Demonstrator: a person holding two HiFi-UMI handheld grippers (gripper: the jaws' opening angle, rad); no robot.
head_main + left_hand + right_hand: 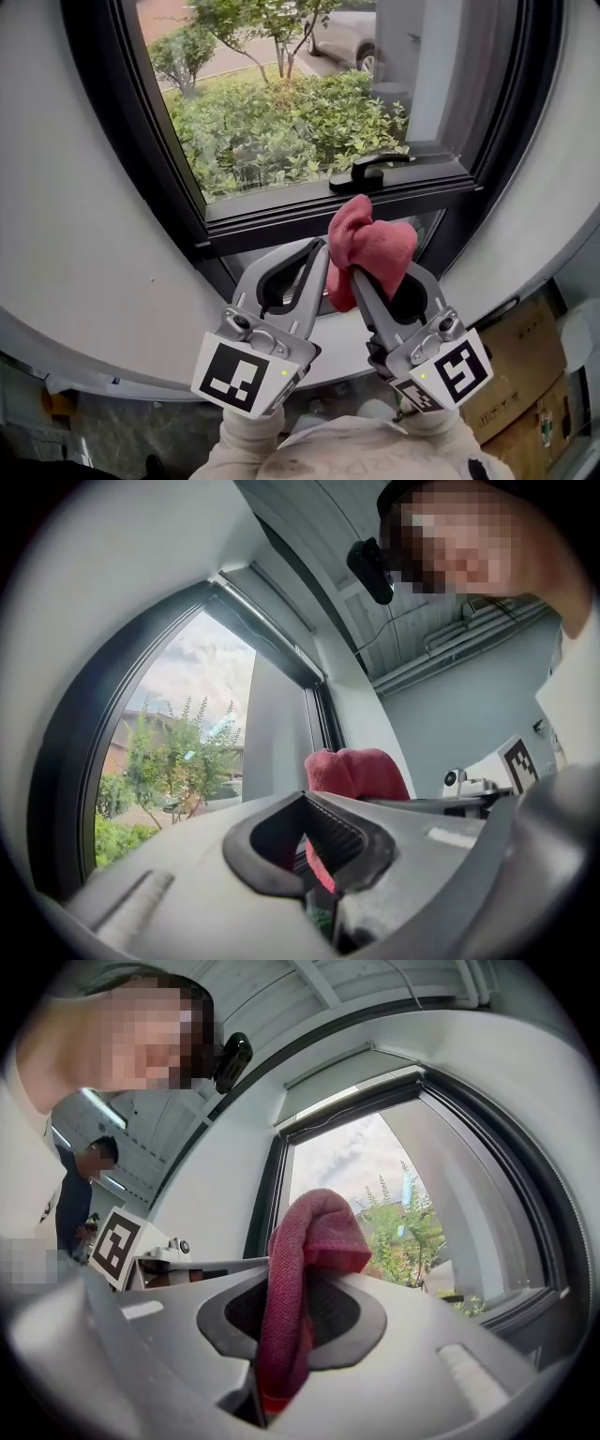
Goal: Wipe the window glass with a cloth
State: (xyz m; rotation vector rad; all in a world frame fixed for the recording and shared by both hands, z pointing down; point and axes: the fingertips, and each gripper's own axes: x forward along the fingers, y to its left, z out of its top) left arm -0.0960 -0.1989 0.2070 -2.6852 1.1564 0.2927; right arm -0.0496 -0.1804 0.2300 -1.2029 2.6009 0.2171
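Note:
A bunched red cloth point(370, 244) point(314, 1232) sticks up from my right gripper point(380, 267) point(309, 1274), which is shut on it; a fold hangs down between the two grippers. My left gripper point(322, 246) point(305, 797) is shut, and its tip rests against the cloth's left side. From the left gripper view the cloth point(356, 771) rises just beyond the jaws, with a red sliver in their slit. Both grippers are held side by side just below the window glass point(281, 103), at its dark lower frame point(328, 211), and touch neither.
A black window handle point(367, 171) sits on the frame just above the cloth. Grey wall point(75, 234) curves round the window. Cardboard boxes point(525, 375) stand at the lower right. Bushes and a parked car point(347, 33) lie outside. Another person point(89, 1171) stands behind.

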